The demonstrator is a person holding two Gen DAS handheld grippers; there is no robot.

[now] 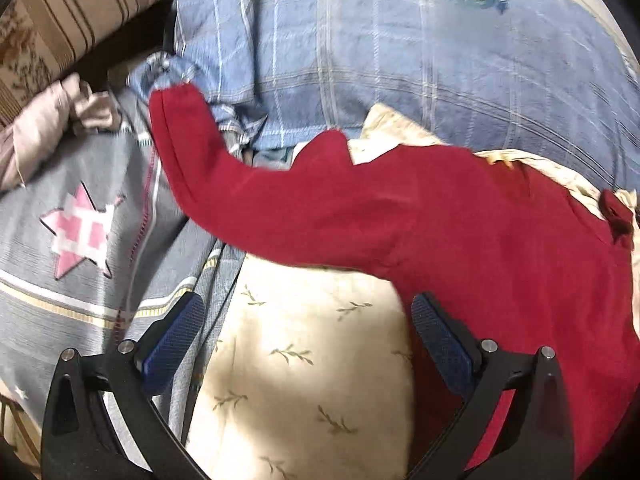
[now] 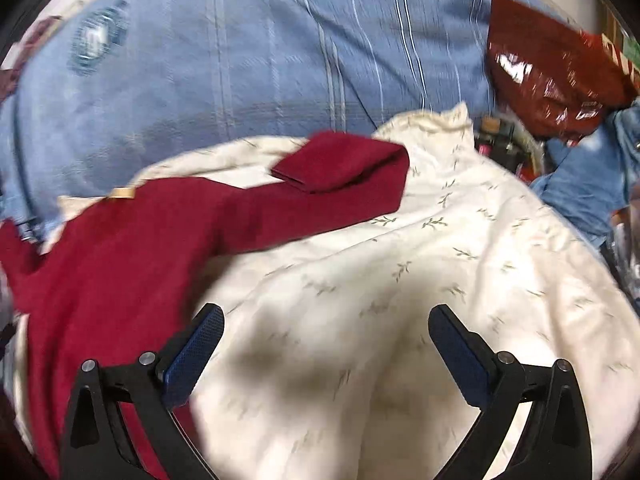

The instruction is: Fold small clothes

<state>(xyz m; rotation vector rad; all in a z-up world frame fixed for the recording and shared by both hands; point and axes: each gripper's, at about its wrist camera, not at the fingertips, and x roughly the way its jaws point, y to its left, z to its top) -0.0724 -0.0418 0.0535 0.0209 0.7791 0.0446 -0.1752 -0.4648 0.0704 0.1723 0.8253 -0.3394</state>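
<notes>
A small dark red long-sleeved top (image 1: 460,224) lies spread on a cream sheet with leaf print (image 1: 304,364). In the left wrist view one sleeve stretches up and left to its cuff. My left gripper (image 1: 308,312) hangs open just below that sleeve, its right finger next to the red body. In the right wrist view the red top (image 2: 120,264) fills the left side, with its other sleeve doubled back on itself at the cuff. My right gripper (image 2: 326,322) is open over the cream sheet (image 2: 460,264), its left finger at the red hem. Nothing sits between either pair of fingers.
A blue checked quilt (image 1: 360,48) rises behind the sheet. A grey-blue cloth with a pink star (image 1: 80,232) lies to the left, beside a striped cushion (image 1: 60,12). A shiny dark red bag (image 2: 552,76) and blue denim (image 2: 592,172) crowd the right edge.
</notes>
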